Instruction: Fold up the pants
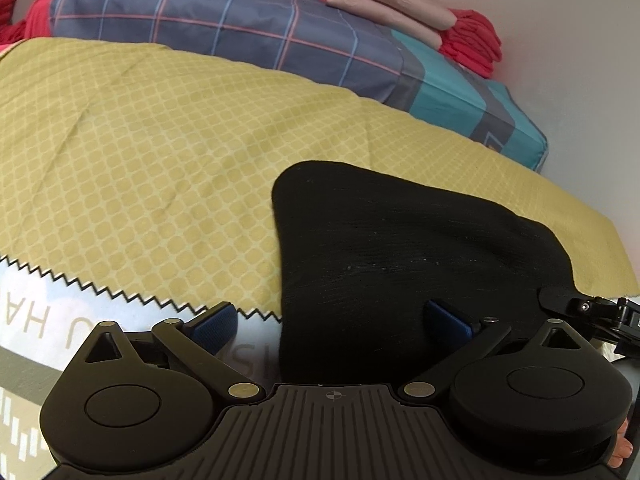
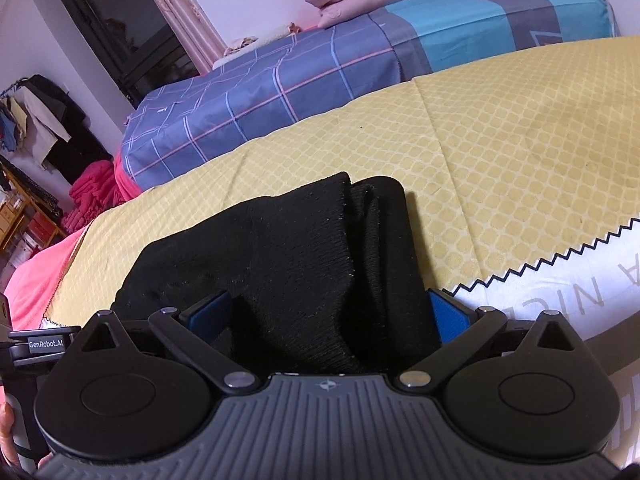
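Observation:
The black pants [image 1: 400,240] lie folded in a thick bundle on the yellow patterned cloth [image 1: 160,160], near its front edge. My left gripper [image 1: 332,320] is open; its right pad [image 1: 448,320] rests over the black fabric and its left pad [image 1: 216,320] hangs over the white sheet. In the right wrist view the pants [image 2: 304,248] show two layered ends with knit hems, bunched between the spread fingers of my right gripper [image 2: 328,314], which is open. The cloth reaches both blue pads [image 2: 450,316] without being squeezed. The right gripper's body [image 1: 592,312] sits at the bundle's far side.
A white printed sheet [image 1: 36,320] with a zigzag edge lies under the yellow cloth's front. Behind are blue plaid bedding [image 1: 224,20], pink folded blankets [image 1: 384,4] and red folded cloth [image 1: 472,40]. A dark window [image 2: 120,24] and hanging clothes [image 2: 44,120] stand at the left.

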Tool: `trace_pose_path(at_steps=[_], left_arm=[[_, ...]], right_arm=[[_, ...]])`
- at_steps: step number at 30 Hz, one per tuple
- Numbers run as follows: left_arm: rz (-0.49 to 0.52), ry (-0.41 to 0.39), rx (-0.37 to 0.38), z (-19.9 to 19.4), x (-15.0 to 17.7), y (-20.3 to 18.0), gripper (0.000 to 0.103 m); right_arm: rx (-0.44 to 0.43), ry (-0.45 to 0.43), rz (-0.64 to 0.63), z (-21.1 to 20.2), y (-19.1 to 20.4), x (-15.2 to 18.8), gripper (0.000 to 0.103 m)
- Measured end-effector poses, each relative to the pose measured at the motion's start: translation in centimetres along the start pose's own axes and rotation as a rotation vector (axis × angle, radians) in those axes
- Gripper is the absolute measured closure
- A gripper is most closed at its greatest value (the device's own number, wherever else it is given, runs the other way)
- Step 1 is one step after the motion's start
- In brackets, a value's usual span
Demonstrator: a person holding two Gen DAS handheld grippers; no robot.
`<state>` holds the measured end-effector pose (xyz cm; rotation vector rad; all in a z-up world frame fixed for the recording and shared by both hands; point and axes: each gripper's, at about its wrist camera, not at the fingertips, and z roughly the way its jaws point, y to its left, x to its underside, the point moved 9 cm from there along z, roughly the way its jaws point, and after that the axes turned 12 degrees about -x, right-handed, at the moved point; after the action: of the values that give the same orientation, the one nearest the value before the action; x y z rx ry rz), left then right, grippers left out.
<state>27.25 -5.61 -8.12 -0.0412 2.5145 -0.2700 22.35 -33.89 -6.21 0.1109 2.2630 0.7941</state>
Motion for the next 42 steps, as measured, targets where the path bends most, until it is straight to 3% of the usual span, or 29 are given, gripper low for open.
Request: trace_pose_path(at_steps=[1,3,4,5,6,8,12,16,20,23,25,26,27,28,29,31,34,37,40,42], left_arm=[[0.002,0.004,0.01,0.2,0.0,-0.2,0.0],[0.004,0.013,0.049,0.5,0.0,-0.6,0.0],[0.018,0.019,0.093,0.5,0.1,-1.2,0.0],[0.035,0.034,0.154,0.3,0.3,-2.0,0.0],[0.045,0.033,0.161,-0.2,0.3,-2.5,0.0],[0.096,-0.029,0.146,-2.2,-0.1,-3.4,0.0],[0.166,-0.127,0.178,-8.2,-0.4,-5.3,0.0],[0.209,-0.173,0.202,-14.0,1.0,-6.7,0.0],[0.2,-0.134,0.264,-18.0,4.6,-7.2,0.0],[0.22,-0.091,0.283,-18.6,8.8,-7.1,0.0],[0.246,-0.056,0.232,-17.0,11.9,-6.7,0.0],[0.273,-0.024,0.175,-15.3,13.5,-6.4,0.0],[0.299,0.022,0.079,-13.4,15.1,-5.7,0.0],[0.302,0.042,0.002,-12.0,16.2,-4.9,0.0],[0.253,0.012,0.02,-12.2,16.2,-4.2,0.0],[0.212,0.032,0.042,-13.2,16.2,-3.4,0.0],[0.224,-0.038,-0.012,-15.3,15.0,-2.8,0.0],[0.252,-0.124,-0.072,-16.6,14.1,-3.1,0.0],[0.27,-0.1,-0.098,-14.8,13.9,-3.9,0.0],[0.295,-0.059,-0.16,-12.5,13.9,-4.0,0.0]], right_arm=[[0.007,-0.003,-0.005,0.0,0.0,0.0,0.004],[0.035,-0.01,-0.027,-0.1,0.1,0.2,0.019],[0.038,-0.015,-0.035,-0.2,0.4,0.2,0.023],[0.041,-0.025,-0.045,-0.4,0.8,0.3,0.033],[0.046,-0.033,-0.057,-0.8,1.4,0.3,0.046],[0.042,-0.054,-0.057,-1.8,2.5,0.0,0.053],[-0.014,-0.069,-0.023,-4.9,4.6,-0.2,0.056],[-0.031,-0.097,-0.059,-10.2,7.5,0.8,0.056],[-0.02,-0.105,-0.042,-16.2,9.0,3.1,0.056],[-0.029,-0.09,-0.014,-19.3,8.7,6.3,0.05],[-0.018,-0.061,0.008,-19.4,7.0,9.1,0.041],[0.033,-0.042,0.015,-19.0,5.4,10.4,0.04],[0.141,-0.02,0.03,-18.6,3.4,11.6,0.038],[0.228,-0.018,0.044,-18.7,1.8,12.4,0.025],[0.216,-0.069,0.058,-19.3,1.4,12.5,0.02],[0.24,-0.134,0.055,-20.6,1.7,11.7,0.022],[0.256,-0.194,-0.07,-20.8,4.2,9.9,0.021],[0.225,-0.184,-0.234,-18.4,7.2,9.2,0.014],[0.252,-0.112,-0.319,-14.1,7.0,9.5,0.013],[0.314,-0.075,-0.254,-12.4,4.0,9.4,0.014]])
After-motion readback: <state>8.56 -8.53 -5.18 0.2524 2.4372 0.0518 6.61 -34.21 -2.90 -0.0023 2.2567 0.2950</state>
